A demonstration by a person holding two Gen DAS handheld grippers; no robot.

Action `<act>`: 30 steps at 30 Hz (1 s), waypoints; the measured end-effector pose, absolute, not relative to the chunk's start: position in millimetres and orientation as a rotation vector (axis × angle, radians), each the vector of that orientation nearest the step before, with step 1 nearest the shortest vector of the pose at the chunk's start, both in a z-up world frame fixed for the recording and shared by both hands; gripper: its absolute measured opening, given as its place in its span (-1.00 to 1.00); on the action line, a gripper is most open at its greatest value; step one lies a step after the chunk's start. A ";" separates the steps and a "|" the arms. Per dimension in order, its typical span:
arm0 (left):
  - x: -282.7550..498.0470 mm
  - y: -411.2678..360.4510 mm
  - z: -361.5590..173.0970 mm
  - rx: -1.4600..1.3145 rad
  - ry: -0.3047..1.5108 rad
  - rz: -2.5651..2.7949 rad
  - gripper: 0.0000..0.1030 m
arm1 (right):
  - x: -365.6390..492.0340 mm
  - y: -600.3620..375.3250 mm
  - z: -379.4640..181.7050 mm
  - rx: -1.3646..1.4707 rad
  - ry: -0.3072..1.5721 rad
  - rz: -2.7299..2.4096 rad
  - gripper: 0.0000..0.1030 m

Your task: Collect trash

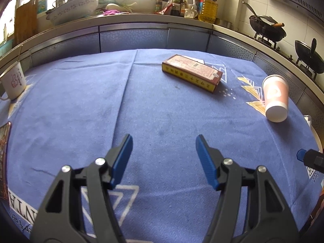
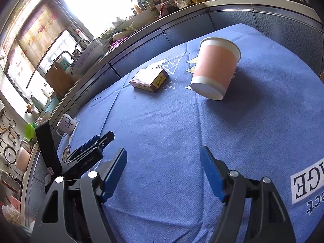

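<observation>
Right gripper [image 2: 163,165] with blue pads spread over bare blue tablecloth [image 2: 172,125], nothing between them, pink-and-white paper cup [image 2: 215,70] lying on its side ahead, brown-and-yellow carton [image 2: 148,80] left of it, white mug [image 2: 67,124] at the cloth's left edge, left gripper [image 2: 95,143] at lower left.

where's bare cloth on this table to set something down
The widest free patch of the blue tablecloth lies between the open left gripper, the flat brown and yellow box and the white mug at the left edge. A narrower strip runs between the box and the tipped pink paper cup. The far counter is crowded with bottles.
</observation>
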State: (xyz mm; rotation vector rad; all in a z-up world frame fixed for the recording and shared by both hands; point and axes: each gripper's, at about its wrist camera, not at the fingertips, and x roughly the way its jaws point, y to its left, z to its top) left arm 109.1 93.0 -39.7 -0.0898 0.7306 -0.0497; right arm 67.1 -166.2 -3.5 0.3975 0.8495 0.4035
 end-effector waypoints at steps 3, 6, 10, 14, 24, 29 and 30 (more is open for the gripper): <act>109.0 94.6 -39.7 -0.099 0.728 -0.048 0.21 | 66.9 -166.5 -6.0 0.397 0.855 0.400 0.42; 106.9 96.8 -38.8 -0.111 0.716 -0.046 0.21 | 66.9 -166.1 -9.0 0.390 0.863 0.395 0.42; 105.7 98.0 -38.2 -0.118 0.708 -0.052 0.21 | 68.6 -165.2 -8.5 0.385 0.852 0.376 0.42; 103.5 99.0 -37.3 -0.127 0.699 -0.062 0.21 | 68.3 -165.6 -4.3 0.361 0.819 0.334 0.42; 102.3 101.0 -36.9 -0.140 0.689 -0.072 0.21 | 74.7 -186.6 -9.4 0.402 0.801 0.236 0.42; 102.1 100.4 -37.0 -0.139 0.689 -0.072 0.21 | 76.5 -193.3 -10.2 0.420 0.801 0.225 0.42; 102.3 100.8 -36.9 -0.141 0.690 -0.072 0.21 | 77.0 -195.0 -10.7 0.427 0.802 0.223 0.42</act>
